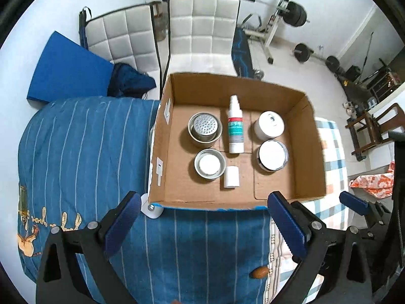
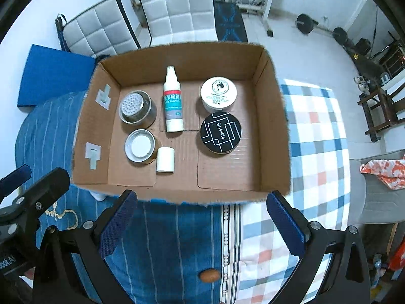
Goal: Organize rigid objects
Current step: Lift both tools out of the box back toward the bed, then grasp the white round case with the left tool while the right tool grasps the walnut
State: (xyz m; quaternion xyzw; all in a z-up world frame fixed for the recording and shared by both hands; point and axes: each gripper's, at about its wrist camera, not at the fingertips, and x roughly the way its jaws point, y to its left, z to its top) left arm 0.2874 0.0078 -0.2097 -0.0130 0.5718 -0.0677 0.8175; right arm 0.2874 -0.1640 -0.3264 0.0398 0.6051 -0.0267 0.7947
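An open cardboard box [image 1: 311, 136] [image 2: 273, 116] sits on a bed. Inside lie a white spray bottle [image 1: 235, 126] [image 2: 173, 101], a perforated metal cup [image 1: 205, 128] [image 2: 136, 107], a metal cup with a white inside [image 1: 209, 164] [image 2: 140, 145], a small white cap [image 1: 231, 176] [image 2: 165, 159], a white jar [image 1: 268, 124] [image 2: 219, 92] and a black-lidded jar [image 2: 220, 131], whose lid glares white in the left wrist view [image 1: 272, 155]. My left gripper [image 1: 202, 223] and right gripper [image 2: 200, 225] are open and empty, just short of the box's near wall.
The bed has a blue striped cover [image 1: 88, 152] [image 2: 177, 240] and a checked blanket [image 2: 316, 139]. A small white object [image 1: 152, 209] lies by the box's near left corner. A brown button [image 2: 209, 275] sits on the cover. White chairs [image 1: 202, 33] and gym weights [image 1: 293, 12] stand behind.
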